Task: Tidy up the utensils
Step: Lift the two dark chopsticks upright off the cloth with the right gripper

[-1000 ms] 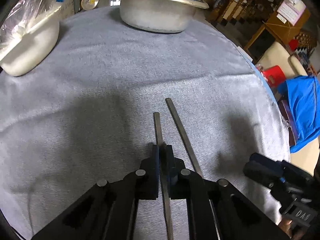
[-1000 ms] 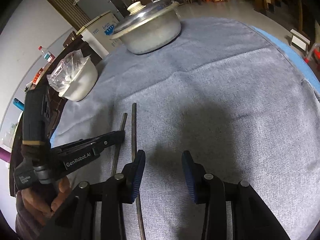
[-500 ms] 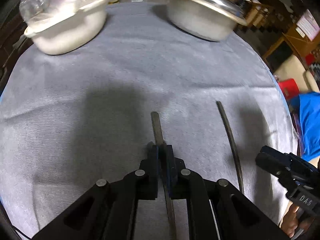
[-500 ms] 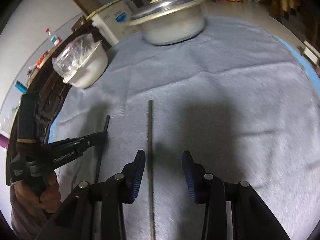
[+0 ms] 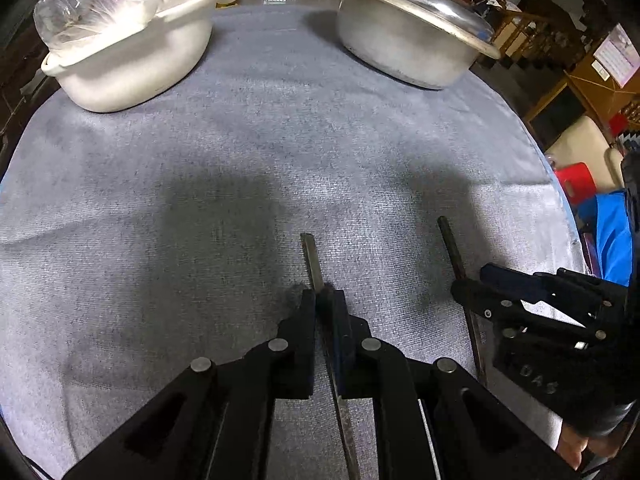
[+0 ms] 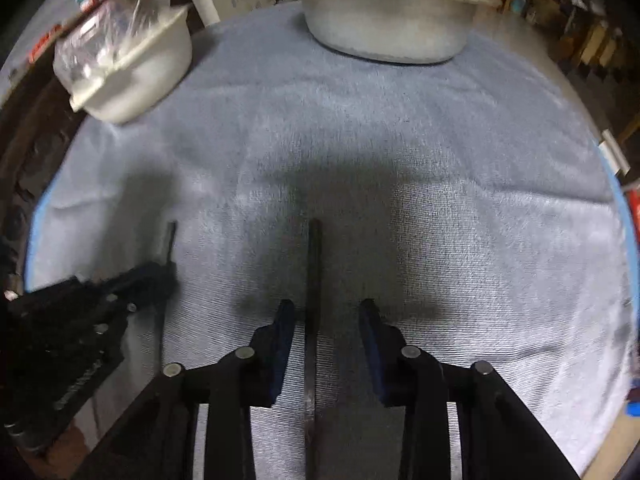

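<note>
Left claw [image 5: 325, 300]: clamped tight on one dark chopstick [image 5: 311, 256], tip resting on the grey cloth near the tabletop's near edge
Right claw [image 6: 326, 320]: narrowing around the second chopstick [image 6: 314, 264], which lies between its blue pads [image 6: 285, 320], no contact visible yet
Step in hand: likely gripping the second stick to pair the two
Doing it well: centre the stick between the pads, close squarely, lift level
Far edge: lidded metal pot [image 5: 408, 36], white bowl with plastic bag [image 5: 132, 56]

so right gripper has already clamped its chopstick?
No. In the right wrist view the right gripper is closing, but its pads stand clear on both sides of the chopstick, which lies on the grey cloth.
</note>
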A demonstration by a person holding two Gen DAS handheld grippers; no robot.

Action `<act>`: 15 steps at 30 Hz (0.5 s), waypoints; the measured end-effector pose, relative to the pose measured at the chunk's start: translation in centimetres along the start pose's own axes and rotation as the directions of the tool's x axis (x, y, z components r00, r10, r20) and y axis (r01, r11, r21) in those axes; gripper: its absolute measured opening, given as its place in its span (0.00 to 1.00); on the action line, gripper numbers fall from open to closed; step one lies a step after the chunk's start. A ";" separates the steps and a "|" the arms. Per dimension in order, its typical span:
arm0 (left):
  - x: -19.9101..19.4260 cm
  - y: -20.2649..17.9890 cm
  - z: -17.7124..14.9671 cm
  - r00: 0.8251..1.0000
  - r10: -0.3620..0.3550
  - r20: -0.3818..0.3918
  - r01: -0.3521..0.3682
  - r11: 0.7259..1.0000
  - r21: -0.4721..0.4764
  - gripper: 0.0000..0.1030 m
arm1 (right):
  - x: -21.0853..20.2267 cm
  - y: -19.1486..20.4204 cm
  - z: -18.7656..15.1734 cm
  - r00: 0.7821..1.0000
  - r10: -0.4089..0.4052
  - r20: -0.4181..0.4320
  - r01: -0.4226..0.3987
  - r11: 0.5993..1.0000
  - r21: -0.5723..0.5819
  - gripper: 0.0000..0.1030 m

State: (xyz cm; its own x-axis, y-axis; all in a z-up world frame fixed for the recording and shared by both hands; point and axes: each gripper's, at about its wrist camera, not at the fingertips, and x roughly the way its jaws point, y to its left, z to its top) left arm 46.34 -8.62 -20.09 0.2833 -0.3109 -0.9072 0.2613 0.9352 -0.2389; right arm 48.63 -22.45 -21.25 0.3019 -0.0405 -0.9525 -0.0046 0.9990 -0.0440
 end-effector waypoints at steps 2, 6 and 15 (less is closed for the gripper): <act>-0.1 0.0 0.0 1.000 -0.002 0.004 0.002 1.000 0.001 0.06 | -0.1 0.1 -0.2 1.000 0.006 0.001 -0.006 1.000 -0.005 0.10; -0.1 0.0 -0.3 1.000 -0.016 0.005 0.016 1.000 0.001 0.06 | -0.3 -0.6 -1.0 0.999 0.038 0.022 -0.039 0.999 0.013 0.07; -2.3 0.5 -1.9 0.998 -0.040 0.040 0.042 0.999 -0.026 0.05 | -3.3 -3.7 -4.5 0.977 0.148 0.157 -0.162 0.983 0.085 0.07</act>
State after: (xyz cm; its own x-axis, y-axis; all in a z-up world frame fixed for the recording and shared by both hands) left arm 44.10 -7.16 -18.81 0.3093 -0.3550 -0.8822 0.2491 0.9256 -0.2851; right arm 43.38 -26.05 -19.32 0.4436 0.1109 -0.8893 0.0271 0.9902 0.1370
